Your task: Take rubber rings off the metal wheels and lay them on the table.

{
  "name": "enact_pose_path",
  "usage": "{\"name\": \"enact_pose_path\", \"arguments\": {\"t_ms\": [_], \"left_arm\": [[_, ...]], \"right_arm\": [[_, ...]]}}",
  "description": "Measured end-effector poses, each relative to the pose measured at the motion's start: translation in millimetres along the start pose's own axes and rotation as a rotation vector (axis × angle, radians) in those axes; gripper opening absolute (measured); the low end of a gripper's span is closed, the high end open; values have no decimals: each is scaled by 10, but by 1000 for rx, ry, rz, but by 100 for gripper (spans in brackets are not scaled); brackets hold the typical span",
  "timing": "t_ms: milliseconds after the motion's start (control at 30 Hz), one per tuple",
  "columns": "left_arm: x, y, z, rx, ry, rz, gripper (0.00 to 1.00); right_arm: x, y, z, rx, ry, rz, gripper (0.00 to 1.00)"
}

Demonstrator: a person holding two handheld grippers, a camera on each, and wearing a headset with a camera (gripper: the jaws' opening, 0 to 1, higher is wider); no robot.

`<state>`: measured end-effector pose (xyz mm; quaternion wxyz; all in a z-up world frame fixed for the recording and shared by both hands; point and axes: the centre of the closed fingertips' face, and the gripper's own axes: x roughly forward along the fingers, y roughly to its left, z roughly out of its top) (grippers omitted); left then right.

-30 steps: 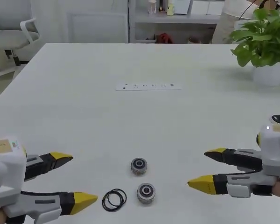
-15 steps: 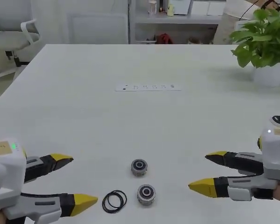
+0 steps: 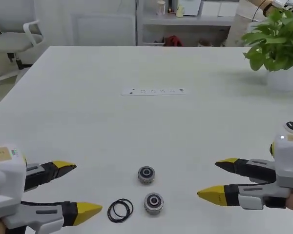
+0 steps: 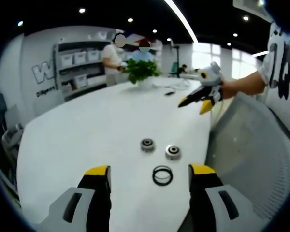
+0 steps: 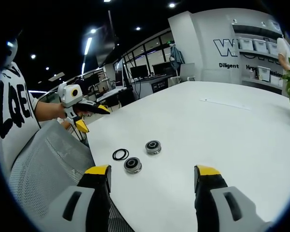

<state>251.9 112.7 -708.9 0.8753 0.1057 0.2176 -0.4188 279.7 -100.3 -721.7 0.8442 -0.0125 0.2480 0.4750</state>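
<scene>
The left gripper (image 3: pixel 83 187) is hovering wide open at the table's (image 3: pixel 136 122) near edge, just left of the loose rubber rings (image 3: pixel 120 209) lying flat. The two metal wheels (image 3: pixel 153 203) are sitting beside them, the right gripper (image 3: pixel 214 178) hanging wide open further right. Ideally one gripper is pinning a wheel while the other is peeling any ring from its groove.

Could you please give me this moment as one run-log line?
left gripper: open, empty | right gripper: open, empty | rubber rings: loose on table | metal wheels: two, on table, ungripped
</scene>
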Motion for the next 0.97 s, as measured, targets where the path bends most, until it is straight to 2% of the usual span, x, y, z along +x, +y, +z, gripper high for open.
{"name": "enact_pose_path", "arguments": {"t_ms": [967], "left_arm": [[-12, -33, -48, -7, 6, -4, 66]], "right_arm": [[21, 7, -86, 17, 9, 4, 66]]}}
